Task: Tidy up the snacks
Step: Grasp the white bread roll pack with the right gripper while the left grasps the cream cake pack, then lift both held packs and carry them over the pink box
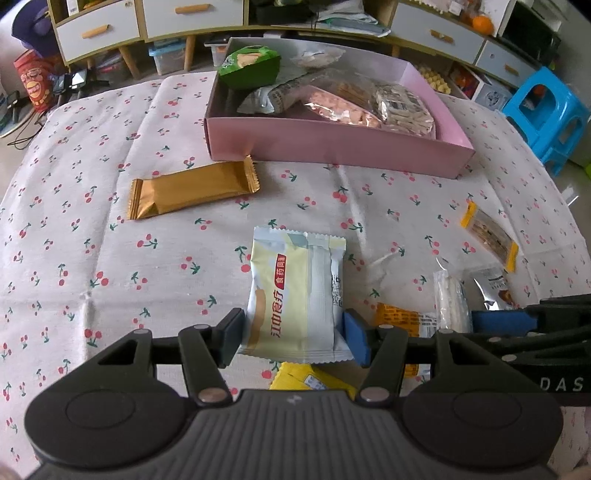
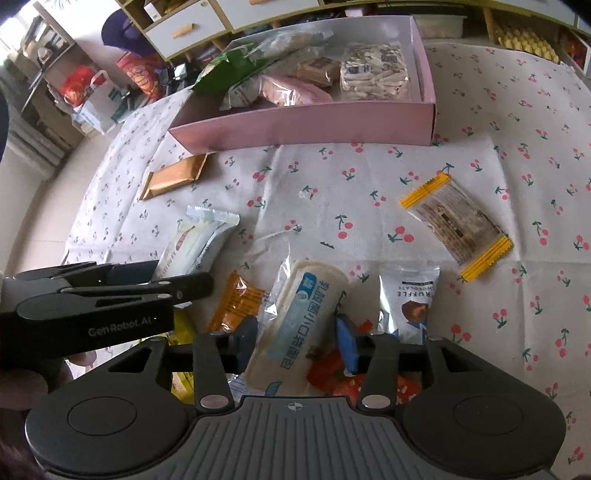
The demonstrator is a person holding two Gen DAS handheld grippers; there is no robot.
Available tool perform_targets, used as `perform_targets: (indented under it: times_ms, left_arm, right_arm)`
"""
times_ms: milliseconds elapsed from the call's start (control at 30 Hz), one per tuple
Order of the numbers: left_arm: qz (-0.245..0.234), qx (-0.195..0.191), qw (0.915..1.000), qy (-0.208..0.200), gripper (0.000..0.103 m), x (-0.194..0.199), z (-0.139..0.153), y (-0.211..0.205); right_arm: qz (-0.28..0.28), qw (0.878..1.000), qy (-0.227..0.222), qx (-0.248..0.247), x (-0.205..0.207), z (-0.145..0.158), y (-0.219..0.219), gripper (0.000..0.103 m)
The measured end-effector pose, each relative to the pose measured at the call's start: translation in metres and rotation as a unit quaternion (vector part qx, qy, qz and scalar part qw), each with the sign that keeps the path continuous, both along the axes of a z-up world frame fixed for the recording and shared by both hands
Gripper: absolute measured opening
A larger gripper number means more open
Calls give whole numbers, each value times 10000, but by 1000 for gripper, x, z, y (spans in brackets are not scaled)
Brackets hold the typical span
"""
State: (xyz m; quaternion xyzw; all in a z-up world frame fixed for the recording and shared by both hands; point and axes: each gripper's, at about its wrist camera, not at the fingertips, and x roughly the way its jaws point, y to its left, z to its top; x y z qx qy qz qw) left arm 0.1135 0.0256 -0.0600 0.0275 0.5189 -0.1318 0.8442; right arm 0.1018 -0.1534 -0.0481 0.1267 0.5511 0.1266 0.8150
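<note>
My left gripper [image 1: 293, 336] is shut on a pale yellow and white snack packet [image 1: 295, 291], its pads pressed on the packet's two side edges just above the cherry-print tablecloth [image 1: 92, 240]. My right gripper [image 2: 297, 341] stands open astride a long bread packet with blue print [image 2: 299, 317] that lies on the cloth; the pads flank it without squeezing. The pink box [image 1: 332, 147] at the back holds several snacks, among them a green bag [image 1: 251, 66]. In the right wrist view the left gripper [image 2: 166, 277] shows side-on with the pale packet [image 2: 199, 240].
Loose on the cloth: a gold bar [image 1: 192, 190], a clear packet with yellow ends [image 2: 456, 225], a truffle chocolate pouch [image 2: 410, 299], an orange packet [image 2: 240, 299], a yellow packet [image 1: 303, 376] and a red one [image 2: 332, 380]. A blue stool [image 1: 546, 110] and cabinets [image 1: 110, 26] stand beyond.
</note>
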Motion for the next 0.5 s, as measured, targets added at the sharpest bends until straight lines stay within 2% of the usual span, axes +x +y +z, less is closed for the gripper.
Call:
perform_targets:
  times_ms: [267,500]
  left_arm:
    - [113,-201,9997,-41,54,2,7,6]
    - [323,-702,9970,-35,53,6,20,17]
  right_arm:
    - [-350,9987,-1,379,4,2,-10,37]
    - [-682,9931,-24,951,5,14,-27,37]
